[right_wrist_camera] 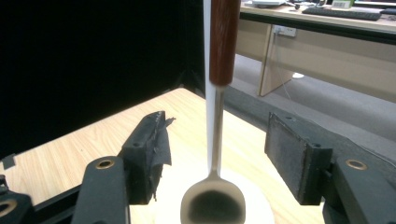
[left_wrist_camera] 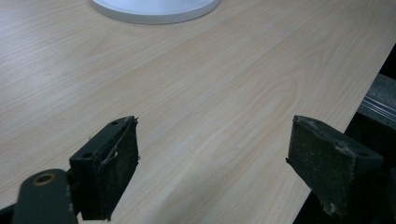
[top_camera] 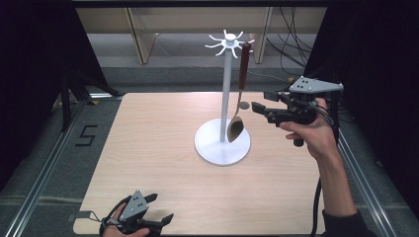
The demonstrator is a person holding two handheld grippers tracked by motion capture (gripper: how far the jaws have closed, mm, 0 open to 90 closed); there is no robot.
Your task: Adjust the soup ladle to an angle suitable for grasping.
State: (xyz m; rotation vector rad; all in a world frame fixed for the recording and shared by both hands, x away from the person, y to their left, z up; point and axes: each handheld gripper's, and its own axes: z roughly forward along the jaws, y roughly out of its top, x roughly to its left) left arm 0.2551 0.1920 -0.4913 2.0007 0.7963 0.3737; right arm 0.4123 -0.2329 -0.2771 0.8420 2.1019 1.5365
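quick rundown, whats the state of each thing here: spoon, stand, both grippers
spoon: hanging from a hook of the stand, bowl down, above the base
stand: upright on the table, one hook taken by the spoon
right gripper: open, raised beside the spoon, gripping nothing
left gripper: open, low at the table's near edge, holding nothing

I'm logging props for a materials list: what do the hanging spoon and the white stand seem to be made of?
Spoon: shiny grey bowl and stem look like polished metal; glossy reddish-brown handle looks like varnished wood, possibly plastic. Stand: uniform matte white, likely painted metal or plastic; I can't tell which.
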